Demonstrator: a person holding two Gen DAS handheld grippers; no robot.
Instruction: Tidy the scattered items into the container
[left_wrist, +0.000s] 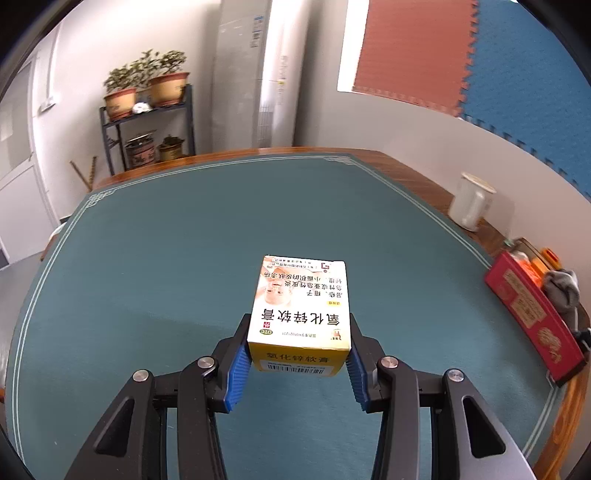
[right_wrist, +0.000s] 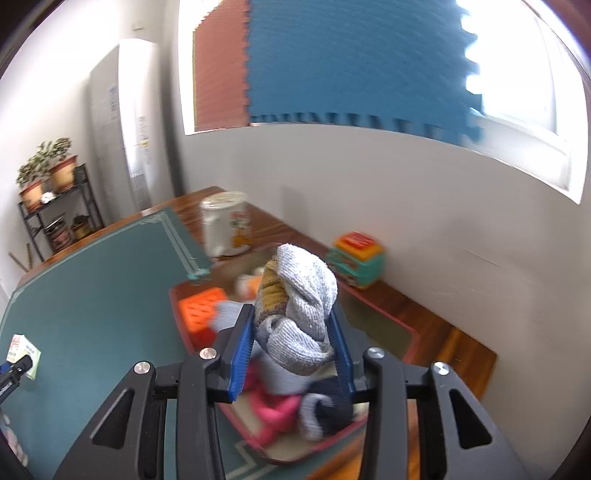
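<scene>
We are clamping the left gripper (left_wrist: 299, 363) on the medicine box (left_wrist: 301, 314), held by its near end between both blue pads, well left of the red container (left_wrist: 532, 314). We are clamping the right gripper (right_wrist: 291, 345) on a grey sock bundle (right_wrist: 299, 306) directly above the container, apparently for release among items inside.

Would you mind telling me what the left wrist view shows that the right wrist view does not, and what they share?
Only the left wrist view shows the left gripper, its jaws shut on the ointment box above the green mat. Only the right wrist view shows the right gripper holding a grey sock bundle over the red container, with pink and dark items inside, plus a toy by the wall. Both show the white jar, the potted plants and the foam mats.
</scene>
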